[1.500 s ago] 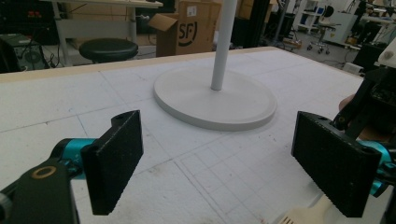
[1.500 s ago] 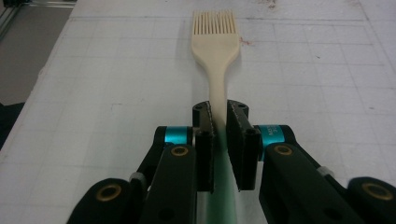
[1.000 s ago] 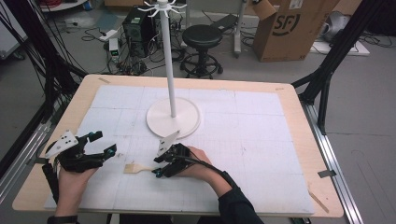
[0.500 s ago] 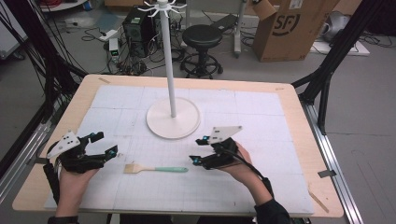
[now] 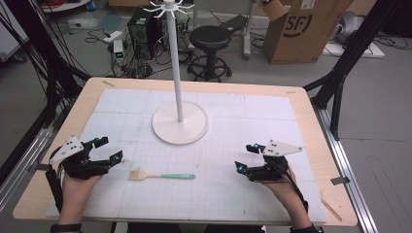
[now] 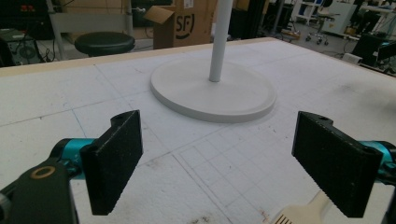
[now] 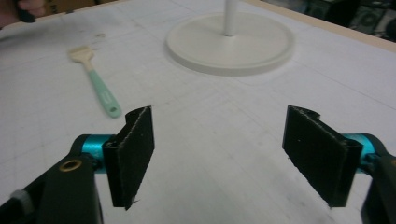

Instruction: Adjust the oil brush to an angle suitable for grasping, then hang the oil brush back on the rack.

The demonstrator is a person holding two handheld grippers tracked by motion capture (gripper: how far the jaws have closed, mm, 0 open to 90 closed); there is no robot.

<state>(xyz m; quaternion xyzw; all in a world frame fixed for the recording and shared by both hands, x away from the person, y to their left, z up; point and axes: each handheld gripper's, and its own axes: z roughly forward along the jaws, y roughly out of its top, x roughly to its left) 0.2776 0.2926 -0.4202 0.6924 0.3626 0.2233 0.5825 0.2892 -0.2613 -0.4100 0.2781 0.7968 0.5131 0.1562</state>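
With both grippers held wide apart and empty, the flat brush could be skidded by a shallow pinch.

mint-handled pastry brush flat on the white mat, bristles toward the person's left

Overhead faces forward; tongs cameras (low) share stand.
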